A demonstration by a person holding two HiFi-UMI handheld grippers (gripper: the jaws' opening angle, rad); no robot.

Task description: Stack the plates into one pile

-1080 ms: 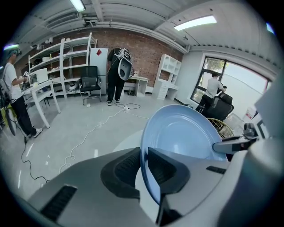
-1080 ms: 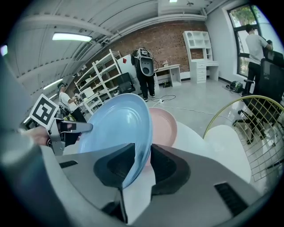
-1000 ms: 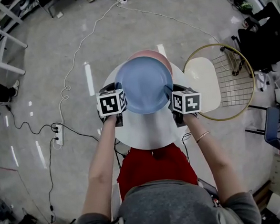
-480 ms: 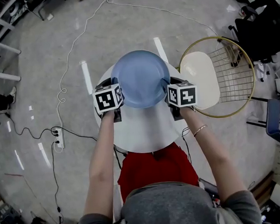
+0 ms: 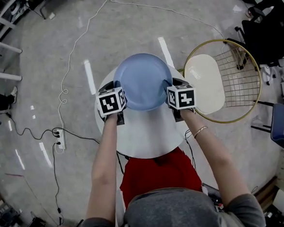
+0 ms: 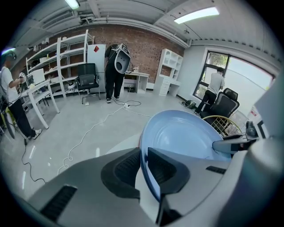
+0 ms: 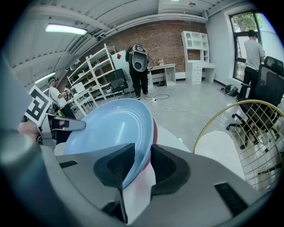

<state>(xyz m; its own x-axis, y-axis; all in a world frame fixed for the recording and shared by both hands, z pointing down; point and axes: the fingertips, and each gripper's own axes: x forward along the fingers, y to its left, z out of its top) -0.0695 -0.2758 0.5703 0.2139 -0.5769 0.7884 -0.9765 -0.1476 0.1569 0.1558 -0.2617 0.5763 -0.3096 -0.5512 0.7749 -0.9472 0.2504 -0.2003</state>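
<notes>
Blue plate: the blue plate (image 5: pixel 143 81) sits over the 12 o'clock part of the round white table (image 5: pixel 148 139), roughly level, with its hollow facing up.
Left gripper: the left gripper (image 6: pixel 143 166) has its jaws set narrow, pinching the plate's rim at 9 o'clock. One pad is above the rim and the other below.
Right gripper: the right gripper (image 7: pixel 143 164) clamps the opposite rim at 3 o'clock in the same thin pinch.
Why two grips: holding opposite edges probably keeps a wide, shallow plate from tipping. It also lets the plate be centred and lowered flat.
Pink plate: the pink plate (image 7: pixel 154 128) shows only as a reddish sliver of rim just beyond and under the blue rim in the right gripper view. From the head view the blue plate covers it entirely.
Alignment: that full cover suggests the blue plate is lined up right over its target.
Contact: I cannot tell whether the two plates already touch or a small gap remains.
Next move, as a judgement: bring the plate down until it nests, then open both jaws together so neither side drags it off centre.
Risk: the lower pads lie under the rim and could catch between the plates.
Chair: a wire-framed chair (image 5: pixel 205 82) stands at 3 o'clock of the table, apart from the work.
</notes>
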